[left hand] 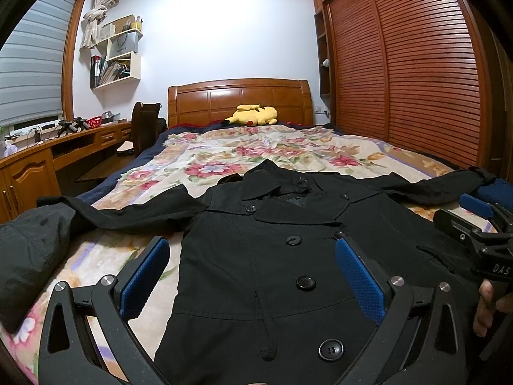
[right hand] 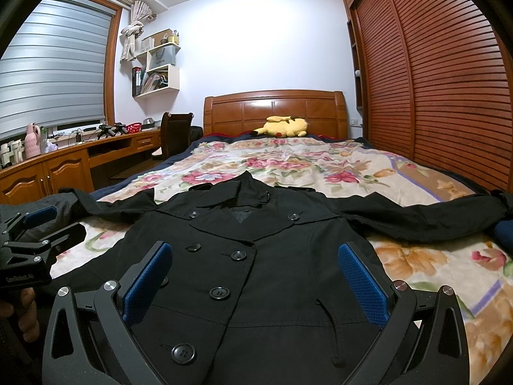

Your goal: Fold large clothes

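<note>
Bedroom scene, centred on a bed (right hand: pixel 449 272) covered by a floral blanket (left hand: pixel 256 150), seen from two cameras held low at its foot. Nearest the left camera, the left gripper (left hand: pixel 253 272) hangs just above the lower front of a black coat (left hand: pixel 256 256), its blue-padded fingers (left hand: pixel 359 276) spread wide apart and holding nothing. In the right camera the right gripper (right hand: pixel 255 280) hovers over the same part of the coat, fingers also spread wide and empty. Each tool shows at the edge of the other's view, with a bit of the person's hand (left hand: pixel 484 308) on its handle.

The coat lies face up and buttoned on the blanket at the near end of the bed, collar (right hand: pixel 231 192) pointing toward the headboard, with both sleeves (right hand: pixel 416 215) stretched straight out to the bed's sides. Round black buttons (right hand: pixel 219 293) run in two columns down its front.

Farther up the bed, a yellow plush toy (right hand: pixel 285 126) rests against the wooden headboard (right hand: pixel 275 109). Right of the bed stands a slatted wooden wardrobe (right hand: pixel 449 80). Left of the bed are a wooden desk (right hand: pixel 64 166), a chair (right hand: pixel 174 131), wall shelves (right hand: pixel 157 64) and a window with grey blinds (right hand: pixel 48 64).
</note>
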{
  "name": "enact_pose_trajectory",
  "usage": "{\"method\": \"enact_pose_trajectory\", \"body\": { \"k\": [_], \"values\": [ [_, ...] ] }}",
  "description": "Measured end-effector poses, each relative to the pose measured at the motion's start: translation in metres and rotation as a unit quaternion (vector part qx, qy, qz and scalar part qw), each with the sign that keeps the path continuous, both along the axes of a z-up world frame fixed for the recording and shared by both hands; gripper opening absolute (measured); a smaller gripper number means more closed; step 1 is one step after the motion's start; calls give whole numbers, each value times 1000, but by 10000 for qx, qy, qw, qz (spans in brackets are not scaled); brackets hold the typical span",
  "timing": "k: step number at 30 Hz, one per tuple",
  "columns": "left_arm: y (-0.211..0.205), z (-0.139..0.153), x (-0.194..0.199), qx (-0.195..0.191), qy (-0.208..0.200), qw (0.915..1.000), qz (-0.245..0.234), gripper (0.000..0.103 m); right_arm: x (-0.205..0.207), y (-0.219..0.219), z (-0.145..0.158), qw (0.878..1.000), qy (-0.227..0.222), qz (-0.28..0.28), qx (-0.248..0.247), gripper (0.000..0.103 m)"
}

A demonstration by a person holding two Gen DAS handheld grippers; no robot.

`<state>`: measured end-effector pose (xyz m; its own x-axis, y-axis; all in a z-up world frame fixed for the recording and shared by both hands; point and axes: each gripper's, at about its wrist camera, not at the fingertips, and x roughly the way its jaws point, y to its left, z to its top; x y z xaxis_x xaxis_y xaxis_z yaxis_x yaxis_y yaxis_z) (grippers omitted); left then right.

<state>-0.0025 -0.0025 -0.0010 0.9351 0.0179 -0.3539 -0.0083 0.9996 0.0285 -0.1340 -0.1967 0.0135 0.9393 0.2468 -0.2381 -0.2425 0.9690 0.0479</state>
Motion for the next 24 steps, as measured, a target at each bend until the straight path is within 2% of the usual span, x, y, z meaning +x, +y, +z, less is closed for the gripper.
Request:
{"method": "enact_pose_trajectory", "body": {
  "k": [24],
  "values": [
    [-2, 3, 0, 7, -23, 10000, 2, 103, 0, 0, 0, 10000, -3, -4, -3, 103]
  ]
}}
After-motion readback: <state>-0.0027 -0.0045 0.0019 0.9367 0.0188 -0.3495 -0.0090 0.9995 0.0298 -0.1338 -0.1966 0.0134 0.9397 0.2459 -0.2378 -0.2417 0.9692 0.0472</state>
